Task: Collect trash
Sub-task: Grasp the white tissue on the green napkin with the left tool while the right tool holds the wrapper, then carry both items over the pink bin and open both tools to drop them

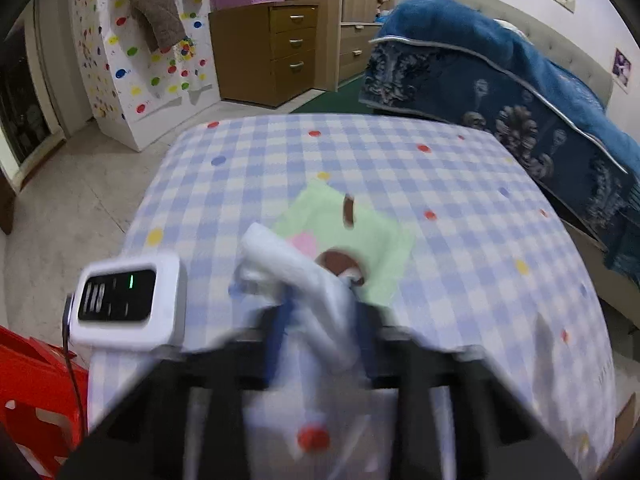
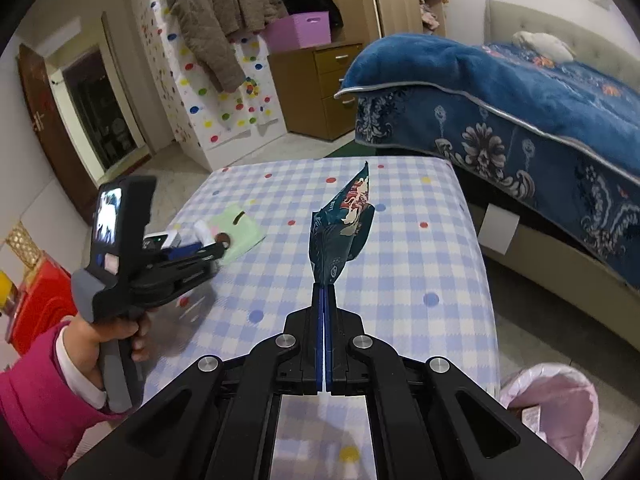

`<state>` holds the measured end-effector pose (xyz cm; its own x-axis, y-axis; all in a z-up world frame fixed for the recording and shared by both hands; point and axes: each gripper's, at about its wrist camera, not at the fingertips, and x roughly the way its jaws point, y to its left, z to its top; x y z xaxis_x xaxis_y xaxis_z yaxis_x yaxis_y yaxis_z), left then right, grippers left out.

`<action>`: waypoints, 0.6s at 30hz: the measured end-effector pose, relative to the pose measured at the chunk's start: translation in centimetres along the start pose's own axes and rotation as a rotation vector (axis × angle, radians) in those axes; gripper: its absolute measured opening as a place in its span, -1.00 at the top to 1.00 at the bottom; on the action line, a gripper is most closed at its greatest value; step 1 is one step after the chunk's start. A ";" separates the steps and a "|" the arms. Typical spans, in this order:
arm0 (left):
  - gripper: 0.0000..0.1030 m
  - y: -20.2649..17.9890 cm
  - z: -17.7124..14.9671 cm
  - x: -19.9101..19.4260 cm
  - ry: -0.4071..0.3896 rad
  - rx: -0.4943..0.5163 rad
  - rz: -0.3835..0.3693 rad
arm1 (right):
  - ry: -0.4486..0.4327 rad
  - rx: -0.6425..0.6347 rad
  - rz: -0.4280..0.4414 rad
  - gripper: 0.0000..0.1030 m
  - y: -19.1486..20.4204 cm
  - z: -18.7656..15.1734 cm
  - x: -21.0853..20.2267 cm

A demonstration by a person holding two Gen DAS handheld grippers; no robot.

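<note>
My left gripper (image 1: pixel 320 304) is shut on a crumpled white tissue (image 1: pixel 288 264), held just above the checked table (image 1: pixel 440 184). It also shows in the right wrist view (image 2: pixel 212 246) at the left. Ahead of it lies a light green cloth (image 1: pixel 360 236) with brown peel scraps (image 1: pixel 349 209) and a pink note (image 1: pixel 305 242) on it. My right gripper (image 2: pixel 324 290) is shut on a dark teal snack wrapper (image 2: pixel 344 228), which stands up from the fingertips over the table (image 2: pixel 400 280).
A bin lined with a pink bag (image 2: pixel 560 404) stands on the floor at the table's near right. A bed with a blue blanket (image 2: pixel 520 112) is right of the table. A red crate (image 1: pixel 28 392) is at the left. A white device (image 1: pixel 128 300) sits on the left gripper.
</note>
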<state>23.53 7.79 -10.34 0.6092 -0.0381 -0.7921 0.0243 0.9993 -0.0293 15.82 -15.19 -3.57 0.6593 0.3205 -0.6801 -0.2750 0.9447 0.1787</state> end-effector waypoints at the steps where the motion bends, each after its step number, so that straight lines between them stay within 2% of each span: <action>1: 0.93 0.0 -0.5 -0.4 0.003 0.004 -0.025 | -0.002 -0.001 -0.001 1.00 0.0 -0.3 -0.4; 8: 0.94 -1.2 -4.8 -5.3 -0.005 0.008 -0.194 | -0.004 0.028 -0.005 1.00 -0.3 -2.5 -3.0; 13: 0.94 -4.7 -7.8 -7.4 0.047 0.158 -0.320 | -0.005 0.041 -0.006 1.00 -0.4 -4.1 -4.8; 16: 0.94 -5.7 -9.3 -8.6 0.051 0.217 -0.304 | -0.010 0.045 -0.013 1.00 -0.5 -4.9 -5.9; 18: 0.94 -5.6 -10.0 -9.2 0.042 0.231 -0.246 | -0.013 0.046 -0.022 1.00 -0.7 -5.4 -6.6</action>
<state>9.88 2.51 -8.97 0.5300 -0.2729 -0.8029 0.3482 0.9333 -0.0873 7.84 -18.34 -3.07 0.6743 0.3000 -0.6748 -0.2278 0.9537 0.1964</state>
